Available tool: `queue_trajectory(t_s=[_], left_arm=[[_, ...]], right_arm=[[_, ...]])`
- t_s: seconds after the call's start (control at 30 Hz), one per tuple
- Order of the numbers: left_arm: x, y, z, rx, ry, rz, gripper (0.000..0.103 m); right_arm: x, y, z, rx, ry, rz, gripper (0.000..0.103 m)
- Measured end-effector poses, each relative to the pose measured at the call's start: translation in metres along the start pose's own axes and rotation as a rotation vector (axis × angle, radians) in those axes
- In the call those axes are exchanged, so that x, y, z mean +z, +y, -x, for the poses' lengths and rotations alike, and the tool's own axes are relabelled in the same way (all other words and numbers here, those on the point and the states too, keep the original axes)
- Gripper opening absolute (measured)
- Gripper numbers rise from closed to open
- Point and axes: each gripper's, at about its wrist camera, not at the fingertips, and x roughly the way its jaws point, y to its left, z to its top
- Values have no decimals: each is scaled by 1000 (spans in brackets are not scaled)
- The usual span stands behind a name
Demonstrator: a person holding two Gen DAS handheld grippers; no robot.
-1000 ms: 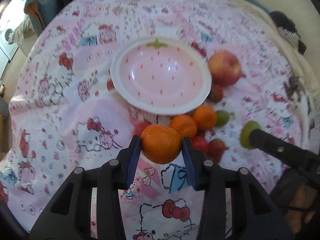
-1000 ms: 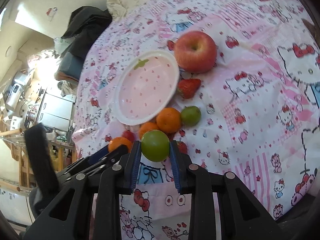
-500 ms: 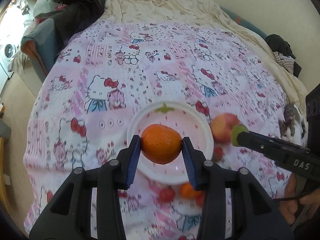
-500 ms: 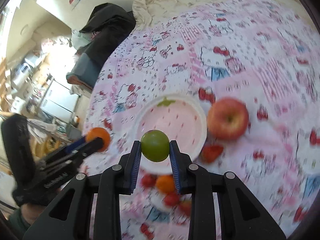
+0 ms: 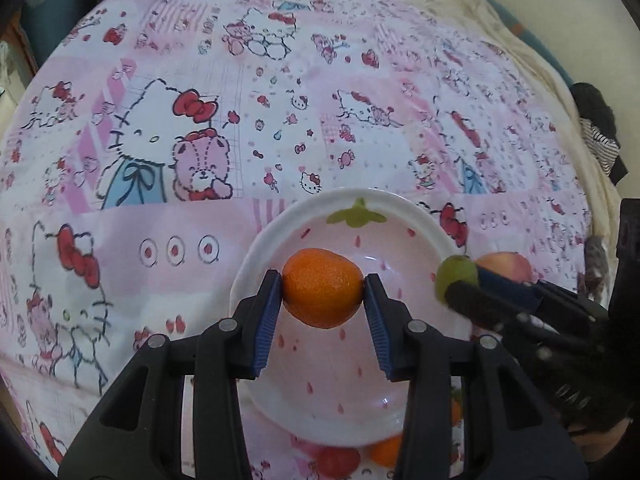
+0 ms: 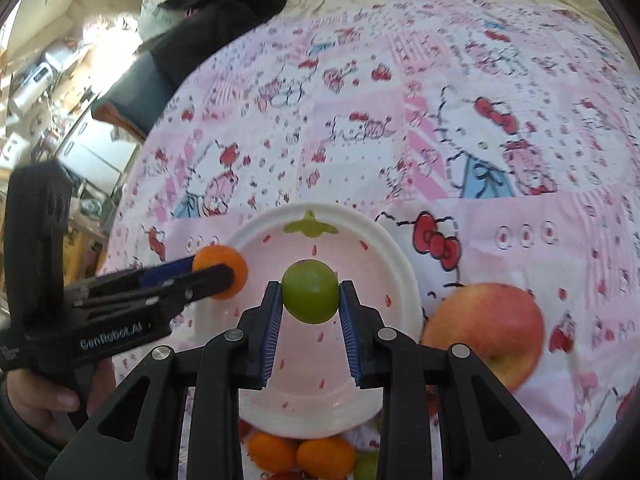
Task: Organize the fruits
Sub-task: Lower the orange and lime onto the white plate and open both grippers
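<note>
- Left wrist view: the tangerine (image 5: 322,288) sits pinched between the blue pads of our left gripper (image 5: 323,294), jaws closed narrow on its two sides, and it hangs over the pink strawberry-print bowl (image 5: 256,264), toward the side of the bowl nearer to us. The bowl looks empty, and it lies on a cartoon-cat bedsheet (image 5: 200,80) on a bed.
- In the same view the right gripper (image 5: 460,282) comes in from the right with a green fruit, perhaps a lime (image 5: 454,274), over the bowl's right rim. An apple (image 5: 510,266) lies just behind it on the sheet.
- We judge the step to be the drop into the bowl. We should lower the tangerine close to the bowl's floor before letting the jaws part, since a round fruit let go from high up could bounce or roll over the shallow rim.
- Right wrist view: the right gripper (image 6: 310,300) holds the lime (image 6: 310,292) in narrow jaws over the middle of the bowl (image 6: 400,264), and the left gripper (image 6: 218,272) carries the tangerine (image 6: 220,266) at the bowl's left rim.
- Here the two fruits are near each other, so we would release one at a time and keep the tools apart.
- More tangerines (image 6: 300,454) wait on the sheet at the bowl's near edge, and the apple (image 6: 486,332) lies just beside its right rim.
</note>
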Motion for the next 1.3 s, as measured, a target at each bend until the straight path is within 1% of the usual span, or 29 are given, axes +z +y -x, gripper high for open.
queue_trajectory(t_s=[0.1, 0.13, 0.2, 0.27, 0.43, 0.63, 0.97, 1.0, 1.03, 1.07, 1.1, 1.13, 1.2, 1.27, 1.3], left_arm=[[3, 0, -10, -8, 16, -6, 38], [5, 1, -12, -9, 23, -3, 38], [6, 3, -16, -11, 42, 10, 38], [7, 5, -19, -10, 50, 19, 38], [5, 5, -23, -2, 59, 16, 39], [3, 4, -25, 9, 64, 5, 39], [4, 6, -28, 2, 74, 7, 40], [4, 6, -27, 7, 71, 7, 41], [4, 6, -26, 12, 66, 8, 50], [4, 6, -24, 5, 57, 10, 55], [4, 6, -22, 3, 48, 11, 63], [5, 5, -20, 7, 37, 9, 67], [6, 4, -17, 8, 30, 5, 68], [6, 5, -16, 4, 30, 11, 68], [7, 5, -15, 3, 28, 15, 68]], right_arm=[[0, -3, -15, -14, 24, 32, 30], [0, -5, -19, -31, 35, 41, 30], [-1, -10, -26, -39, 59, 29, 30], [-1, -11, -27, -44, 52, 36, 30], [-4, -5, -30, -99, 45, 90, 30], [-6, 0, -32, -141, 36, 127, 31], [-6, 0, -31, -128, 42, 125, 32], [-7, 1, -31, -128, 44, 128, 32], [-7, 1, -32, -127, 46, 130, 32], [-7, 1, -32, -127, 48, 133, 32], [-7, 2, -32, -130, 51, 136, 32], [-7, 2, -32, -130, 52, 137, 33], [-7, 3, -32, -124, 58, 142, 34], [-7, 5, -31, -109, 59, 154, 40], [-7, 7, -29, -102, 53, 163, 52]])
